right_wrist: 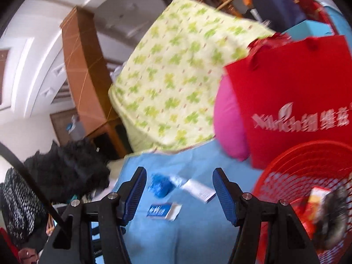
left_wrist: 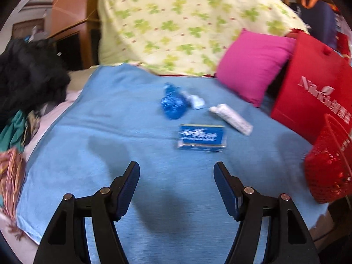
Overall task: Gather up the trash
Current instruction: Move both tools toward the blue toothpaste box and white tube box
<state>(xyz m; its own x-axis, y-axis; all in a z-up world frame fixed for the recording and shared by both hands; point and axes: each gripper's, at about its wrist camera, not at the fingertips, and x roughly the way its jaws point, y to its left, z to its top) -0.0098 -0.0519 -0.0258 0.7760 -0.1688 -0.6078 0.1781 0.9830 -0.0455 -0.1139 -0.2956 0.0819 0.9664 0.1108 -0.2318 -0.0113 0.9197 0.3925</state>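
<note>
Left wrist view: the left tongs [left_wrist: 176, 173] stand wide and empty above the blue blanket [left_wrist: 92, 136]. Just ahead lie a blue box [left_wrist: 201, 138], a white tube [left_wrist: 231, 116] and a crumpled blue wrapper [left_wrist: 172, 103]; the red basket [left_wrist: 327, 165] stands at the right.

Right wrist view: the right tongs [right_wrist: 179, 179] are also wide and empty, beside the basket [right_wrist: 297, 167], which already holds scraps. This looks like the approach step; next, one pair should lower over the box [right_wrist: 164, 210] and close.

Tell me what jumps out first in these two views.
A big red gift bag with white lettering stands at the right, a bright pink cushion leaning beside it. In front sits a red mesh basket already holding scraps. On the blue blanket lie a blue box, a white tube and a crumpled blue wrapper.
</note>
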